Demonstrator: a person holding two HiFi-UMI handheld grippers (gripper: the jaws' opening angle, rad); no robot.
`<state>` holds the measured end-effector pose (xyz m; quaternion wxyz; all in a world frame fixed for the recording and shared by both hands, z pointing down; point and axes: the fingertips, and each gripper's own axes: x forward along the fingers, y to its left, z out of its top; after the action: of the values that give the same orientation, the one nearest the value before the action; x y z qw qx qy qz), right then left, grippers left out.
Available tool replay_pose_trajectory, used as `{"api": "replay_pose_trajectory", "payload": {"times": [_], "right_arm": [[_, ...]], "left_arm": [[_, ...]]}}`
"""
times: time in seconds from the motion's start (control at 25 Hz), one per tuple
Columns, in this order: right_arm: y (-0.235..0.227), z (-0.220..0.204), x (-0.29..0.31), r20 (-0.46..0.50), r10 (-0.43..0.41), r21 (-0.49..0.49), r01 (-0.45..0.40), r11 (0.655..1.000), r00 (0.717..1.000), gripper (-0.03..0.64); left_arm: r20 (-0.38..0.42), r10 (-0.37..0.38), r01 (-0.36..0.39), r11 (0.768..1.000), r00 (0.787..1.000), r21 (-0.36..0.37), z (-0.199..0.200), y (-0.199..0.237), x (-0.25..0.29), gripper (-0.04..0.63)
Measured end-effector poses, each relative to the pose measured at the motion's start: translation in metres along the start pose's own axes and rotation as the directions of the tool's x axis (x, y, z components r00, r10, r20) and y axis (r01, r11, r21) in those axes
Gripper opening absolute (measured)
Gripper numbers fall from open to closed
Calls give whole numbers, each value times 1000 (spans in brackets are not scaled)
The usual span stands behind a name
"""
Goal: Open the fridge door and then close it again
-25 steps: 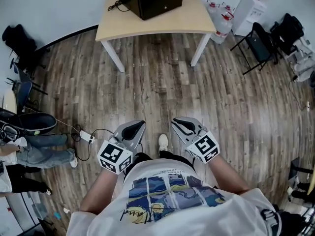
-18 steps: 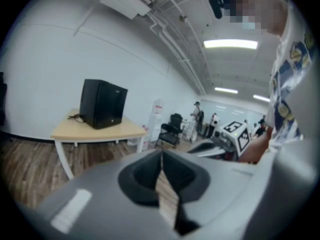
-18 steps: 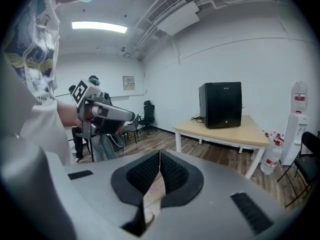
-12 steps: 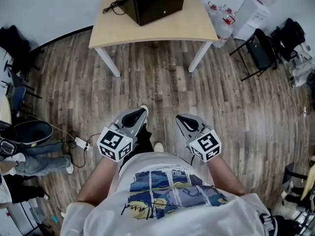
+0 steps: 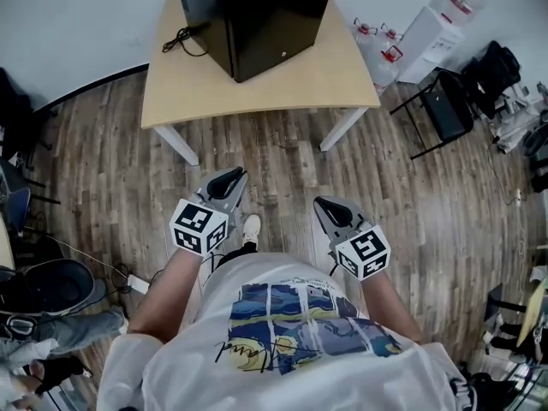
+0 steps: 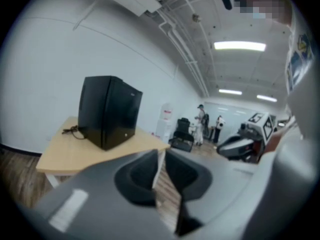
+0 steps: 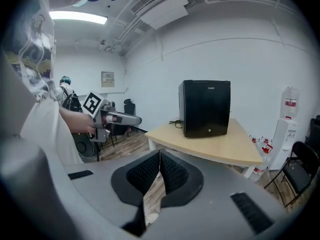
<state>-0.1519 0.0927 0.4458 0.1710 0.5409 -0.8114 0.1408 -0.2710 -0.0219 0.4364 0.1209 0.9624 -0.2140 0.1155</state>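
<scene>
Hovering over the wood floor (image 5: 282,157), the left gripper (image 5: 228,181) has just been parting its jaws, nothing between them; the right gripper (image 5: 326,205) is clenched, empty. Beyond, the black fridge (image 5: 257,15) stands closed on the table (image 5: 338,75).

A compact black fridge (image 5: 257,15) stands upright on a pale wooden table (image 5: 342,80), its door shut flush. It sits toward the table's far edge, well back from the near edge and turned slightly askew to it. The glossy front carries small lettering along the top and a pale dot low down.
</scene>
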Motion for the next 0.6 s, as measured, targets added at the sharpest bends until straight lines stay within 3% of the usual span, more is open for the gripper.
{"api": "replay_pose_trajectory", "payload": {"times": [0.28,0.6], "right_arm": [[-41,28,63,-33,-84,24,85,996,996,14],[-93,33,77,-78,-137,36,141,989,987,14]], "left_arm": [[1,14,-14,1000,1000,7,24,115,74,63],[13,61,-61,998,998,27,45,194,153,100]]}}
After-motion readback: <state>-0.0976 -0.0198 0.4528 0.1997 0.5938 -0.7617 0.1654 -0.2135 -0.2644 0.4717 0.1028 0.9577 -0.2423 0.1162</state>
